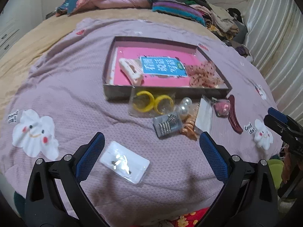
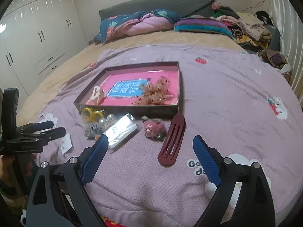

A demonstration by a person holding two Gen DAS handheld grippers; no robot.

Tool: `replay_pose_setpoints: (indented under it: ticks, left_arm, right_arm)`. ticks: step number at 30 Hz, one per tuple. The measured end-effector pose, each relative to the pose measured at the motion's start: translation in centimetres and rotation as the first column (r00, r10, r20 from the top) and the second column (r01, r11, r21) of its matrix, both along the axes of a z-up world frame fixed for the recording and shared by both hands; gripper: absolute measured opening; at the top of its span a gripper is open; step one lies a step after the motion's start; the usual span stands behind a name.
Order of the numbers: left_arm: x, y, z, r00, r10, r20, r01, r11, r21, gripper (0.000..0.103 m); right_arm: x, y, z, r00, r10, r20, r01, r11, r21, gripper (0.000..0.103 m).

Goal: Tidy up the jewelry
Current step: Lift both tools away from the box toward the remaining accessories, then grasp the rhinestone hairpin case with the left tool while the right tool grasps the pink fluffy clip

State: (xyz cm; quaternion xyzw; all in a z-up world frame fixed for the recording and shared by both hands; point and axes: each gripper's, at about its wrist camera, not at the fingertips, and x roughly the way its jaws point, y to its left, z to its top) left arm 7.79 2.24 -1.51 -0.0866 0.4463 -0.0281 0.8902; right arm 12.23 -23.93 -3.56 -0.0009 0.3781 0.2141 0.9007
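From my left wrist camera, the shallow tray (image 1: 121, 92) lies on the lilac bedspread (image 1: 75, 75), its floor pink with a blue printed card (image 1: 163, 67) in the middle. In it lie a cream claw clip (image 1: 130, 71) at the left and a dotted peach scrunchie (image 1: 203, 74) at the right. Just outside its near wall sit bagged yellow hoops (image 1: 152, 103), pearl beads (image 1: 184, 106), a silver rhinestone clip (image 1: 167, 125), a white card (image 1: 204, 114), a pink fuzzy clip (image 1: 223, 107) and a maroon barrette (image 1: 234, 113). My left gripper (image 1: 151, 141) is spread wide and holds nothing; a small white earring packet (image 1: 125, 161) lies on the spread between its blue pads (image 1: 90, 157), close to the left one, though I cannot tell if it touches.

From my right wrist camera, the same tray (image 2: 132, 111) holds the claw clip (image 2: 96, 94), the card (image 2: 126, 89) and the scrunchie (image 2: 155, 91). The maroon barrette (image 2: 172, 140) lies ahead, between my fingers' line, near the pink fuzzy clip (image 2: 153, 129). A shiny clear packet (image 2: 121, 130) lies just beyond my left pad (image 2: 95, 160). My right gripper (image 2: 151, 140) is wide apart, empty, hovering above the bedspread (image 2: 227, 94).
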Motion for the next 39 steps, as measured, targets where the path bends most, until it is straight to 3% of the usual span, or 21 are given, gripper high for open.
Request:
replay_pose_setpoints:
  ticks: [7, 15, 25, 26, 36, 39]
  left_arm:
    - [1.3, -0.7, -2.0, 0.998, -0.039, -0.044, 0.038, 0.999, -0.031, 0.092]
    - [3.8, -0.7, -4.2, 0.993, -0.042, -0.112, 0.027, 0.991, -0.130, 0.066]
    - [5.8, -1.2, -5.1, 0.988, -0.049, -0.143, 0.021, 0.981, -0.192, 0.044]
    - [5.9, -1.3, -5.2, 0.988, -0.051, -0.144, 0.024, 0.982, -0.186, 0.040]
    - [4.9, -0.6, -5.0, 0.989, -0.057, -0.133, 0.031, 0.982, -0.189, 0.040]
    - [4.5, -0.2, -4.6, 0.990, -0.051, -0.129, 0.026, 0.982, -0.188, 0.040]
  right_arm:
    - [0.9, 0.3, -1.5, 0.999, 0.008, -0.033, -0.009, 1.000, -0.015, 0.090]
    - [2.2, 0.6, -2.9, 0.999, 0.006, -0.054, -0.009, 0.999, -0.044, 0.086]
    - [4.0, 1.9, -4.1, 0.997, 0.032, -0.067, -0.037, 0.996, -0.082, 0.083]
    - [4.3, 2.1, -4.3, 0.997, 0.035, -0.069, -0.041, 0.995, -0.086, 0.082]
    - [7.6, 3.8, -6.4, 0.990, 0.039, -0.132, -0.052, 0.994, -0.098, 0.056]
    - [8.1, 4.0, -6.8, 0.991, 0.040, -0.126, -0.052, 0.994, -0.096, 0.043]
